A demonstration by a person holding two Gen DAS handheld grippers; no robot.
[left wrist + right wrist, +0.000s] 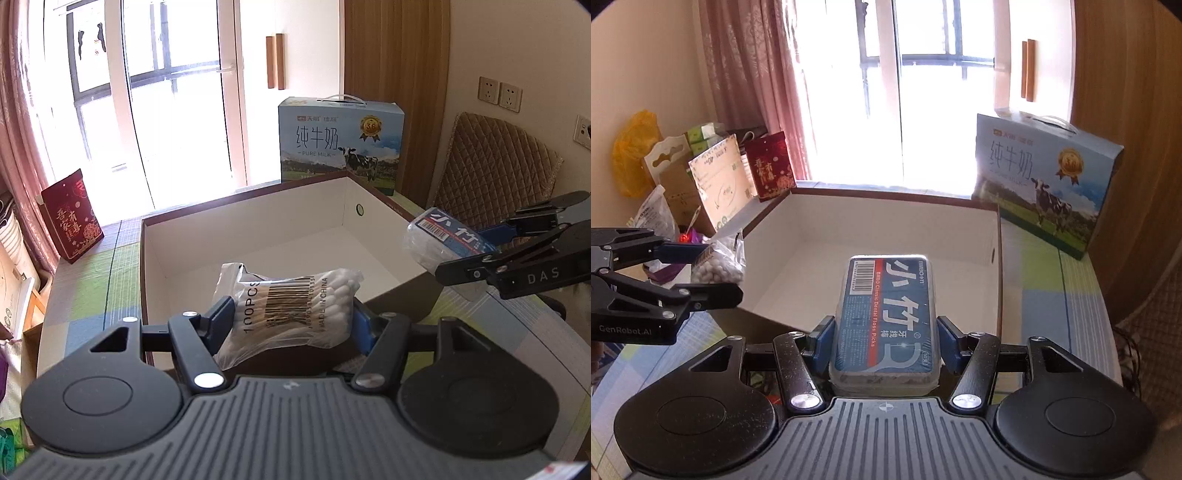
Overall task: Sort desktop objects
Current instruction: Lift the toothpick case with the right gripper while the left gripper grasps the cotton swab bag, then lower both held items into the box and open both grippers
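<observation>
1. This is a room in a home, with a tall glass balcony door (177,110) letting in bright daylight.
2. A pink patterned curtain (753,66) hangs beside the glass.
3. A blue carry-handle pure-milk gift carton (341,142) and a red festive gift bag (72,216) stand on a table with a green-and-blue checked cloth (96,280).
4. A brown quilted chair back (495,162) sits below beige wall sockets (498,92).

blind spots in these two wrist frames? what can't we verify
- Storage box near floor: left wrist view, hidden by cotton swab bag in left gripper.
- Same in right wrist view: floss pick box in right gripper covers it.
- Floss label fine print: too small.
- Outside the window: overexposed.
</observation>
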